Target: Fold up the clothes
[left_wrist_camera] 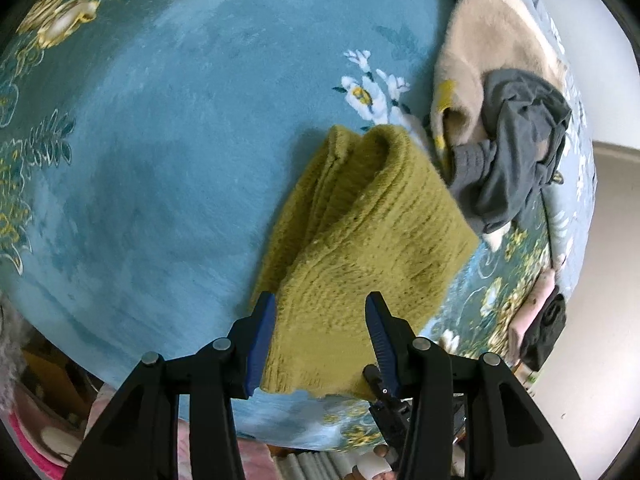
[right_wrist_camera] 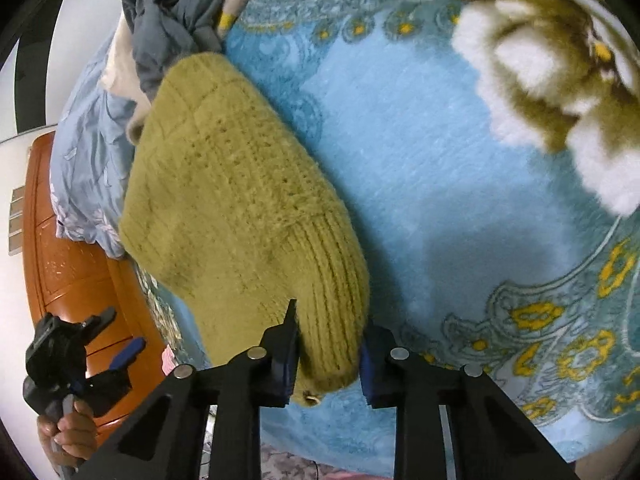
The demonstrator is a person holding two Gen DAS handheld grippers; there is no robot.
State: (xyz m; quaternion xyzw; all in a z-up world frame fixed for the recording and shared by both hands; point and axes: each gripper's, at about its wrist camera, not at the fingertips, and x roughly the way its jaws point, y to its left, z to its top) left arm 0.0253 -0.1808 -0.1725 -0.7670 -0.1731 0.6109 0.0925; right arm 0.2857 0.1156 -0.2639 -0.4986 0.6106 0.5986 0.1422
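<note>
An olive-green knitted garment lies partly folded on the blue floral blanket. In the left wrist view my left gripper hovers over the garment's near edge, jaws apart, with the knit spreading wider than the gap behind them. From the right wrist view the left gripper shows at the lower left in a hand, off the bed's side, with nothing between its pads. My right gripper has the garment's ribbed hem filling the gap between its blue pads, which press on it from both sides.
A beige fluffy garment and a crumpled grey garment are piled just past the olive one. A pale blue quilt hangs over the orange wooden bed frame. Pink and dark items sit at the blanket's edge.
</note>
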